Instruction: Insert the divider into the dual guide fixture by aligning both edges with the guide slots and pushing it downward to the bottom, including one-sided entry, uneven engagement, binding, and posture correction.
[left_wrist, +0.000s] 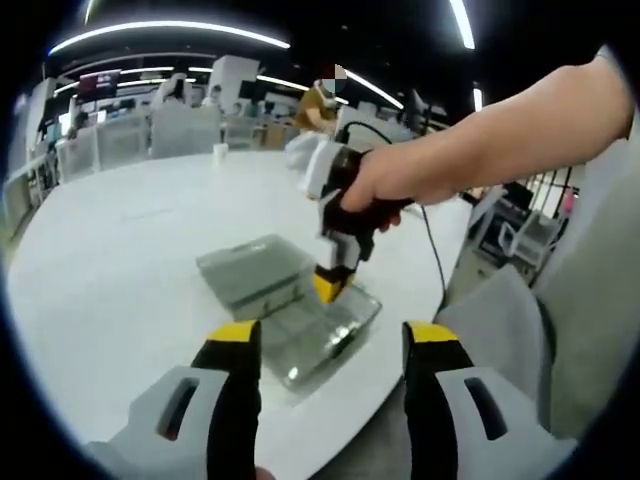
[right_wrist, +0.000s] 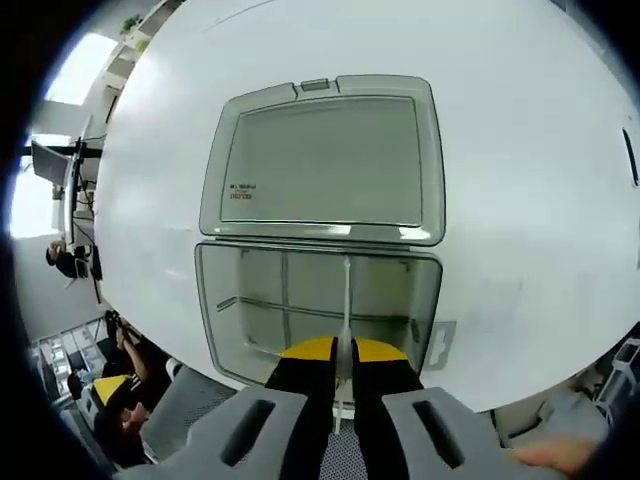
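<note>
Clear divider (right_wrist: 346, 300) edge-on, clamped in right tool (right_wrist: 343, 352), over box (right_wrist: 225, 300).

You find one marking: small red print on the lid (right_wrist: 320, 160) of the clear box, near its lower left corner in the right gripper view. It is too small to read.
</note>
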